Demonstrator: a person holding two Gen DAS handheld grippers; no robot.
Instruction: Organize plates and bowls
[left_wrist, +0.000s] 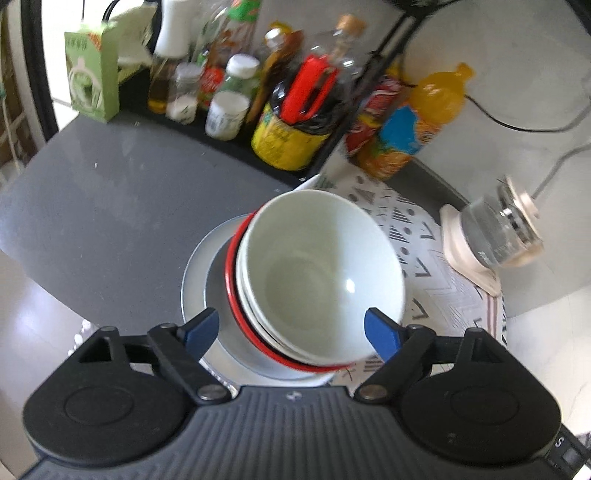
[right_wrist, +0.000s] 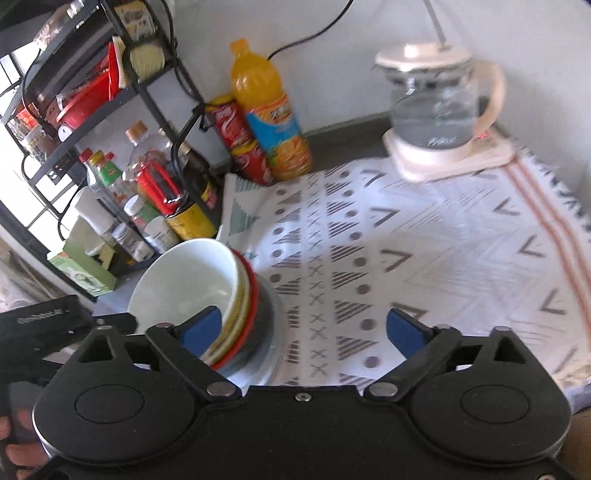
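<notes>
— Where's the stack?

— White bowl (left_wrist: 317, 273) on top, nested in more bowls; one below has a red rim (left_wrist: 236, 295). All sit tilted on a pale plate (left_wrist: 194, 280) at the edge of the grey counter (left_wrist: 103, 206), just beside the patterned cloth (right_wrist: 406, 258).

— Your left fingers?

— My left gripper (left_wrist: 295, 328) is spread wide, blue pads either side of the stack's near rim. Contact: can't tell. Nothing gripped.

— Right?

— My right gripper (right_wrist: 308, 326) is wide too, holding nothing. Its left fingertip (right_wrist: 201, 326) sits right by the bowl rims; the other is over the cloth.

— Surroundings?

— Bottle rack (right_wrist: 92, 122) behind the stack, orange juice bottle (right_wrist: 269, 118) by the wall, glass kettle (right_wrist: 439, 107) on the cloth's far corner.
</notes>
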